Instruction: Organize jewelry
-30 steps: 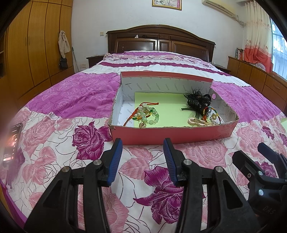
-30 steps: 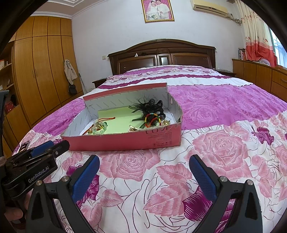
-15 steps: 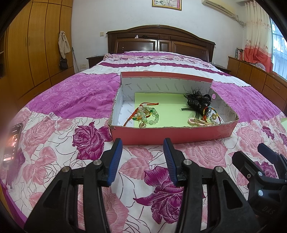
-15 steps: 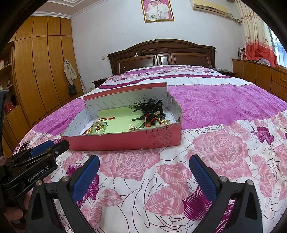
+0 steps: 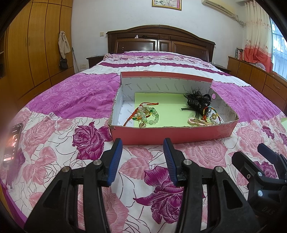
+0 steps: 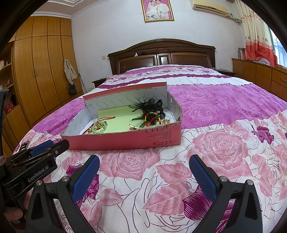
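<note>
Left gripper (image 5: 142,143) at bottom centre of left wrist view, blue pads parted, nothing between them, hovering over the floral bedspread (image 5: 53,136) just short of the pink box (image 5: 172,133); right gripper (image 6: 144,162) at bottom of right wrist view, jaws spread wide, nothing grasped; left gripper body at lower left of that view reads "GenRobot.AI"; right gripper body at lower right of left view shows "DAS".

Box sits mid-frame on the bed, open top, far flap upright; inner walls printed "FASHION" repeatedly; outer front wall reads "LOVE" with smaller lines too small to read; green paper sheet (image 5: 161,105) lines the floor.

Jewelry inside: green bead bracelets (image 5: 149,116) with red-orange cords at left of box; black feathered hair clip (image 5: 197,101) at right rear; multicolour bangle (image 6: 152,116) just beside it; gold pieces (image 5: 199,121) at right front corner.

Phone (image 5: 12,141) on bedspread at far left edge, screen lit; framed photo (image 6: 157,10) on wall at top centre.
</note>
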{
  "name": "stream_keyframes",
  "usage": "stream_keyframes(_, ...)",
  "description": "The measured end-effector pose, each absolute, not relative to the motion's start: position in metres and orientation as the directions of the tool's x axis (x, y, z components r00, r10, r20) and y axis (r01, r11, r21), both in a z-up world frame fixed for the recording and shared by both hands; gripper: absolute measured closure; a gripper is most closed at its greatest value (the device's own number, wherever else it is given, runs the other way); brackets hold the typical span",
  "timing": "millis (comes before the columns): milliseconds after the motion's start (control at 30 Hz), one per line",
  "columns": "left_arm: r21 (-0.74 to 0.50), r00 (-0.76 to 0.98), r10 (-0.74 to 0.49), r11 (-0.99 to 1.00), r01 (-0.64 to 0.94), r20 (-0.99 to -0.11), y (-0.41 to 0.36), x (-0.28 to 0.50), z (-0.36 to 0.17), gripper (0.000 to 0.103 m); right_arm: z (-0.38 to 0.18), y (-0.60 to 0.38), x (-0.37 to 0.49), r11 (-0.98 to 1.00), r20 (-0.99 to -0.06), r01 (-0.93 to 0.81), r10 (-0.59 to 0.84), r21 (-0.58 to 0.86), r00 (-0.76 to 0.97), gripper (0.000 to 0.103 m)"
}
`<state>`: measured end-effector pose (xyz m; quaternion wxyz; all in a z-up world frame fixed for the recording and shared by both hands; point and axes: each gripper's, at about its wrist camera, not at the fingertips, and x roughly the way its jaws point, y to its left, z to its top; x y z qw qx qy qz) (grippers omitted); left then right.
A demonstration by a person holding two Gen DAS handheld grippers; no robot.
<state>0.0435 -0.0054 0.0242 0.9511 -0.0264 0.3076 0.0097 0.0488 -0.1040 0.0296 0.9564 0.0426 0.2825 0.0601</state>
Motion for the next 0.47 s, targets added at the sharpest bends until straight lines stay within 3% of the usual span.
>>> stream_keyframes(467, -0.044, 0.810, 0.002, 0.998, -0.035, -0.586, -0.0055, 0.0432, 0.0242, 0.064, 0.0280, -0.1038, 0.0474, 0.989, -0.536, -0.091, 0.139, 0.116, 0.833, 0.001)
